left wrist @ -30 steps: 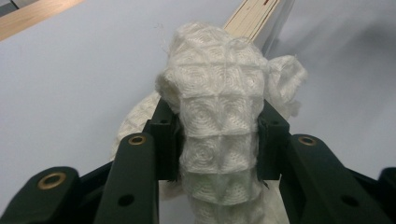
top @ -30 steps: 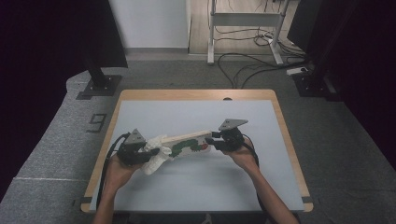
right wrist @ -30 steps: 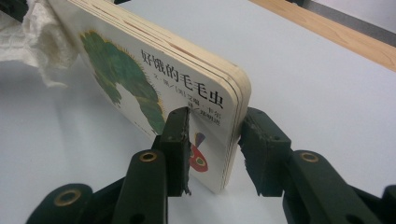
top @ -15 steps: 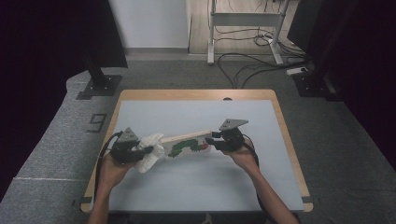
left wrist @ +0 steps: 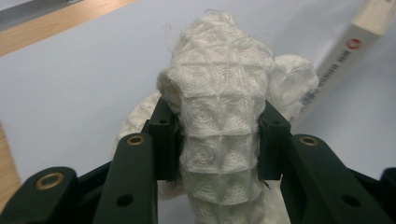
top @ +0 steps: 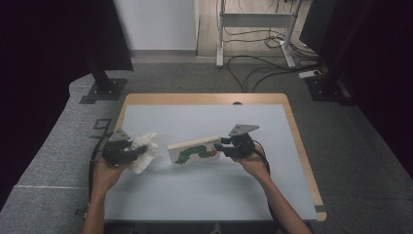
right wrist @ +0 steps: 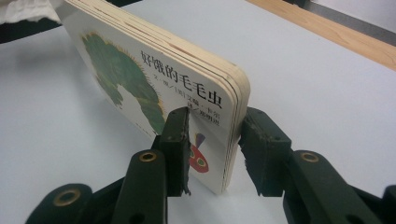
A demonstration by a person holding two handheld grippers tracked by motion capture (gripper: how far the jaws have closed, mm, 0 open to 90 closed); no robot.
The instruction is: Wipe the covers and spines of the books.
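The left gripper (left wrist: 217,140) is clamped on a white waffle-weave cloth (left wrist: 219,116), both jaws pressed into the bunched fabric; in the high view the cloth (top: 144,151) sits at the table's left side, well apart from the book. The right gripper (right wrist: 212,149) grips a thick board book (right wrist: 154,88) by one end, one jaw on the caterpillar cover, the other behind the page block. The board book (top: 194,151) stands on its long edge near the middle of the grey table (top: 204,122), cover facing the person.
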